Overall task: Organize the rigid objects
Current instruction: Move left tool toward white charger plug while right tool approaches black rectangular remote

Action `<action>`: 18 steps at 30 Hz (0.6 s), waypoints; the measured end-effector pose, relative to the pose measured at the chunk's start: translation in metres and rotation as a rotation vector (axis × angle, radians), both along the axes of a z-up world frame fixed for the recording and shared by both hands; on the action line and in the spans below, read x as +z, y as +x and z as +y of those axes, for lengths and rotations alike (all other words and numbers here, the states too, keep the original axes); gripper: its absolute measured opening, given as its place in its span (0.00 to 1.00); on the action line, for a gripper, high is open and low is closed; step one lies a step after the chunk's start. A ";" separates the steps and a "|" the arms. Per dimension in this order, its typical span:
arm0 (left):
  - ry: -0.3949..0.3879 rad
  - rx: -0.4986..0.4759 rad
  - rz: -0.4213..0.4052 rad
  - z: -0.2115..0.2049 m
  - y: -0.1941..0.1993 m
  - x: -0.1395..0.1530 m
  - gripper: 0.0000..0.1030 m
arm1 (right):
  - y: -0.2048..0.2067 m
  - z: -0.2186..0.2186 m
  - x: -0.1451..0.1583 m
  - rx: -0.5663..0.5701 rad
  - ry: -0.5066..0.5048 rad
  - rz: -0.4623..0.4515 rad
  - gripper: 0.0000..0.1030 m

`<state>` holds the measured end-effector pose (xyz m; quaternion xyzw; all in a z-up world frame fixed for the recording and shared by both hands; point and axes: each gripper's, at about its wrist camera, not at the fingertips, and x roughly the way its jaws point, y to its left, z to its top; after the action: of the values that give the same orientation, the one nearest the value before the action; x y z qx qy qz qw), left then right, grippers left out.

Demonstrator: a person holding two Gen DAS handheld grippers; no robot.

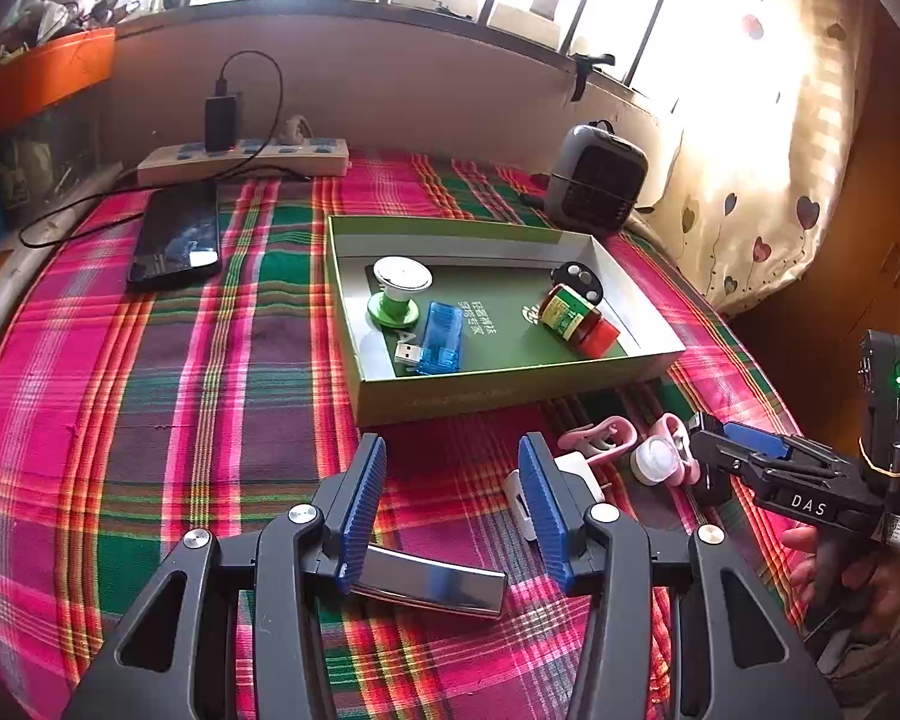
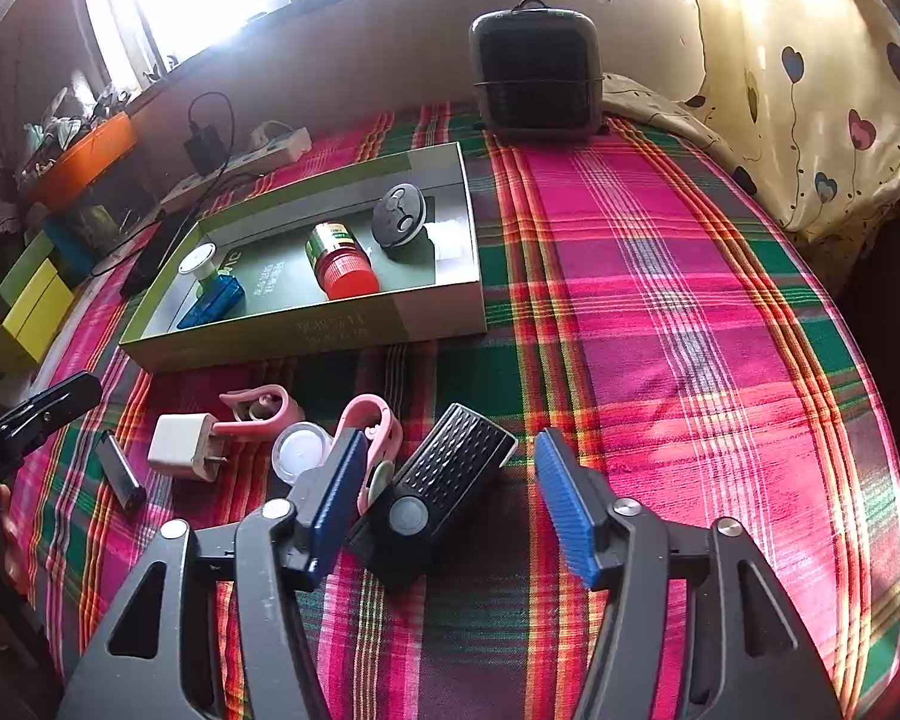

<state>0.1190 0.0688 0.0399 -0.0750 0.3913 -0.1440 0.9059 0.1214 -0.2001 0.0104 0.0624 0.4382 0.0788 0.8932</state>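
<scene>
Fingers: left gripper (image 1: pixel 453 510) open, pads apart above the plaid cloth (image 2: pixel 660 276), nothing pressed between them; silver lighter (image 1: pixel 429 585) lying just beneath. Right gripper (image 2: pixel 450 504) open too, straddling the black speaker (image 2: pixel 444 480) without clamping it; left pad (image 2: pixel 336 480) close beside its edge, right pad well clear.

Black speaker: one. Oblong, perforated top, round button at near end. Rigid, probably moderate in weight, smooth-sided and somewhat slippery. Best taken across the narrow width, near the middle, for balance.

Silver lighter: one. Small metal bar, stiff, glossy, likely to slide between pads. Grip across the short sides.

White charger plug (image 2: pixel 183 447): one. Hard, boxy, light; flat faces give sure hold, prongs to be avoided.

Pink clips (image 2: pixel 258 411): two, the second (image 2: pixel 373 420) touching the speaker's left side. Light plastic, curved, awkward; take at the thickest part.

Small white round jar (image 2: pixel 299 450): one, beside the second clip. Light, may roll.

Green box (image 2: pixel 306 333), open, shallow cardboard, beyond the loose pieces. Already inside: white-and-green reel (image 1: pixel 399 291), one; blue USB device (image 1: pixel 441 339), one; red-capped bottle (image 2: pixel 339 261), one, on its side; black round disc (image 2: pixel 399 216), one. Four in, six still out on the cloth.
</scene>
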 end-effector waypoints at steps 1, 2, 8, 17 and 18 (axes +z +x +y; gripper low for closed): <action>-0.002 -0.005 0.003 -0.002 0.000 -0.001 0.44 | 0.000 0.002 -0.001 0.005 0.002 0.005 0.60; -0.002 -0.014 0.005 -0.004 0.000 -0.002 0.44 | -0.001 0.004 -0.002 0.007 -0.001 0.008 0.60; 0.003 -0.058 0.015 -0.014 -0.001 -0.006 0.44 | -0.005 0.005 -0.007 0.002 -0.021 0.019 0.60; 0.029 -0.114 0.023 -0.030 -0.001 -0.010 0.44 | -0.014 -0.009 -0.006 -0.035 -0.078 0.022 0.60; 0.031 -0.122 0.023 -0.032 -0.001 -0.010 0.44 | -0.015 -0.011 -0.006 -0.036 -0.068 0.025 0.60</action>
<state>0.1181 0.0373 0.0301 -0.0388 0.4076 -0.1919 0.8919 0.1063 -0.2114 0.0040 0.0408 0.4507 0.0471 0.8905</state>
